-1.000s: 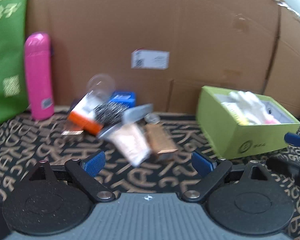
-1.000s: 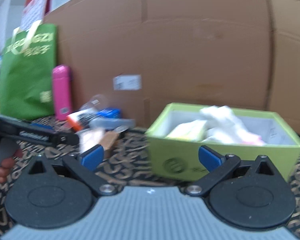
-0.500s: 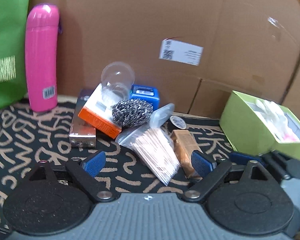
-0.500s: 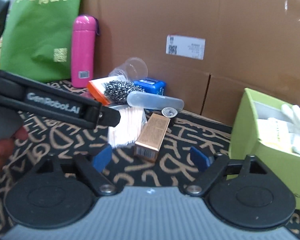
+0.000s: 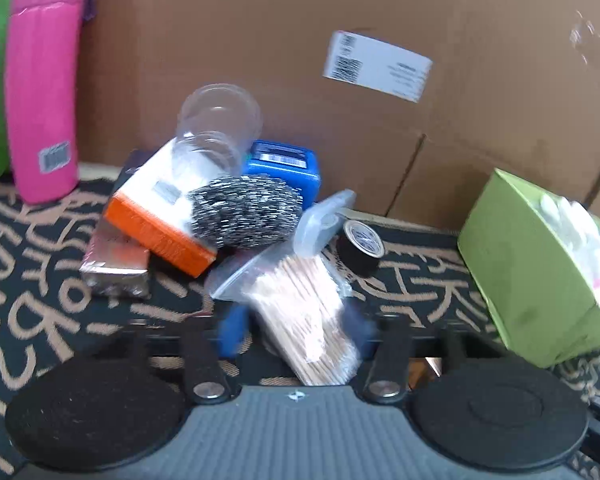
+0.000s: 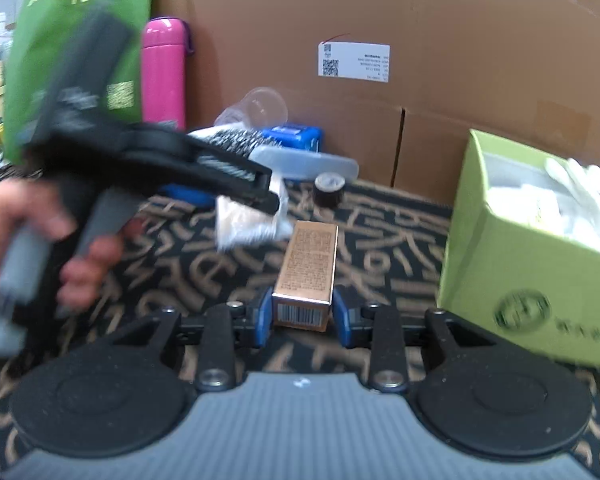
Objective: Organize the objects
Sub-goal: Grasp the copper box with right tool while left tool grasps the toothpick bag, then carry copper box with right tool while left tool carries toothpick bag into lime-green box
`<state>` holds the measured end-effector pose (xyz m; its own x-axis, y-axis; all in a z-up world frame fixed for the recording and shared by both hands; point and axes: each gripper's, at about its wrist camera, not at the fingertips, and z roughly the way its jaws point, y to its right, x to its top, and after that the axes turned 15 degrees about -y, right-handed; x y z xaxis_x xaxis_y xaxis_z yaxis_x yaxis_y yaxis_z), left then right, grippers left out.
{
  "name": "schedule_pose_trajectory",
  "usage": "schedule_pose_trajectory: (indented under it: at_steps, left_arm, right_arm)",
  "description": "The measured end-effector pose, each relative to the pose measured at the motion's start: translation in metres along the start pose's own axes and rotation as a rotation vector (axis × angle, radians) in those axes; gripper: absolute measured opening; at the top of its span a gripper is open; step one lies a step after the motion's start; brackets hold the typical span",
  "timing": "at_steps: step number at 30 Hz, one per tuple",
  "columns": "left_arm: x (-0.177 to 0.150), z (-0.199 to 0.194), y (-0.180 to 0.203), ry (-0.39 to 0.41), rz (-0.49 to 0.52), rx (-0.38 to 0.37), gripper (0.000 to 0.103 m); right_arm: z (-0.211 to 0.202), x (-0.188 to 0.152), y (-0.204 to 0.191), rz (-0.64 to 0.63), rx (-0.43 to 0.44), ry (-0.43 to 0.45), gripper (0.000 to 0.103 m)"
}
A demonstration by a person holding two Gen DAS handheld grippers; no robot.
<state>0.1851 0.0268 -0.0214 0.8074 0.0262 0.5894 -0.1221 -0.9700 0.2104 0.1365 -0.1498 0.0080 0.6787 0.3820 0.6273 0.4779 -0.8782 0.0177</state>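
Lengthwise, the copper box [image 6: 306,276] points away between closing right jaws; left jaws apparently pinch the stick bag [image 5: 304,320]

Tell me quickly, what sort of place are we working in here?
Probably a makeshift sorting spot in a storeroom or office: a black mat with tan letters, a big brown cardboard carton with a shipping label as backdrop, and a green paper box for sorted items.

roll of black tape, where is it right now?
Right wrist view, centre: the black tape roll sits on the patterned mat just beyond the copper box, below the clear case.
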Motion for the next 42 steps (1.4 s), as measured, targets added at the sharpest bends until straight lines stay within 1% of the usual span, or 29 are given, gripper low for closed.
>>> schedule_pose_trajectory:
  at_steps: [1, 3, 7, 10, 12, 13, 15, 17, 18, 19, 20, 21, 23, 25, 26, 27, 28, 29, 31, 34, 37, 42]
  left_arm:
    - [0.000, 0.000, 0.000, -0.008, 0.012, -0.028, 0.025]
    - [-0.004, -0.004, 0.002, -0.033, 0.032, -0.077, 0.017]
    - [-0.030, -0.023, 0.009, -0.064, 0.154, -0.113, 0.015]
    - [-0.053, -0.041, 0.016, -0.076, 0.234, -0.114, 0.015]
    - [-0.061, -0.047, 0.020, -0.081, 0.246, -0.112, 0.015]
    - [-0.062, -0.047, 0.022, -0.082, 0.248, -0.108, 0.015]
    - [-0.064, -0.047, 0.029, -0.072, 0.265, -0.081, 0.017]
    - [-0.063, -0.047, 0.033, -0.059, 0.276, -0.074, 0.020]
    - [-0.062, -0.046, 0.034, -0.056, 0.276, -0.083, 0.027]
    - [-0.061, -0.044, 0.037, -0.055, 0.274, -0.087, 0.037]
    - [-0.060, -0.041, 0.039, -0.056, 0.268, -0.081, 0.045]
    - [-0.060, -0.039, 0.041, -0.058, 0.263, -0.073, 0.055]
    - [-0.062, -0.035, 0.045, -0.045, 0.271, -0.051, 0.056]
    - [-0.066, -0.036, 0.048, -0.036, 0.301, -0.027, 0.053]
    - [-0.069, -0.037, 0.050, -0.032, 0.315, -0.016, 0.051]
    - [-0.070, -0.037, 0.051, -0.030, 0.323, -0.010, 0.046]
    - [-0.071, -0.039, 0.052, -0.028, 0.331, -0.004, 0.037]
    - [-0.073, -0.040, 0.052, -0.030, 0.334, -0.004, 0.033]
    - [-0.076, -0.044, 0.053, -0.039, 0.334, -0.022, 0.020]
    - [-0.080, -0.050, 0.054, -0.053, 0.323, -0.052, 0.016]
    - [-0.085, -0.058, 0.055, -0.065, 0.301, -0.106, 0.014]
    - [-0.084, -0.080, 0.069, -0.017, 0.319, -0.143, 0.014]
  right_arm:
    - [-0.007, -0.007, 0.000, -0.005, 0.004, -0.002, 0.032]
    - [-0.018, -0.017, 0.000, -0.008, 0.008, -0.009, 0.032]
    - [-0.034, -0.030, 0.001, -0.014, 0.004, -0.013, 0.032]
    - [-0.038, -0.036, 0.004, -0.012, -0.005, -0.023, 0.032]
    - [-0.039, -0.036, 0.005, -0.006, -0.013, -0.012, 0.041]
    - [-0.038, -0.035, 0.006, -0.002, -0.011, -0.006, 0.048]
    - [-0.036, -0.031, 0.007, 0.008, -0.007, 0.005, 0.050]
    - [-0.032, -0.027, 0.008, 0.007, -0.011, 0.005, 0.050]
    - [-0.030, -0.024, 0.007, 0.004, -0.013, -0.001, 0.050]
    - [-0.026, -0.022, 0.007, 0.001, -0.015, -0.010, 0.050]
    - [-0.023, -0.020, 0.006, 0.002, -0.018, -0.015, 0.050]
    - [-0.021, -0.019, 0.005, 0.001, -0.022, -0.021, 0.050]
    - [-0.014, -0.020, 0.004, 0.012, -0.032, -0.037, 0.049]
    - [-0.009, -0.024, 0.007, 0.040, -0.010, -0.052, 0.046]
    - [-0.009, -0.027, 0.008, 0.059, 0.002, -0.041, 0.043]
    - [-0.010, -0.029, 0.008, 0.066, 0.004, -0.035, 0.039]
    - [-0.011, -0.030, 0.008, 0.066, 0.000, -0.031, 0.030]
    - [-0.012, -0.031, 0.008, 0.065, 0.000, -0.028, 0.030]
    - [-0.015, -0.035, 0.006, 0.058, 0.004, -0.025, 0.030]
    - [-0.022, -0.042, 0.002, 0.053, 0.014, -0.021, 0.030]
    - [-0.035, -0.050, 0.003, 0.062, 0.022, 0.002, 0.030]
    - [-0.067, -0.060, 0.013, 0.088, -0.007, 0.062, 0.030]
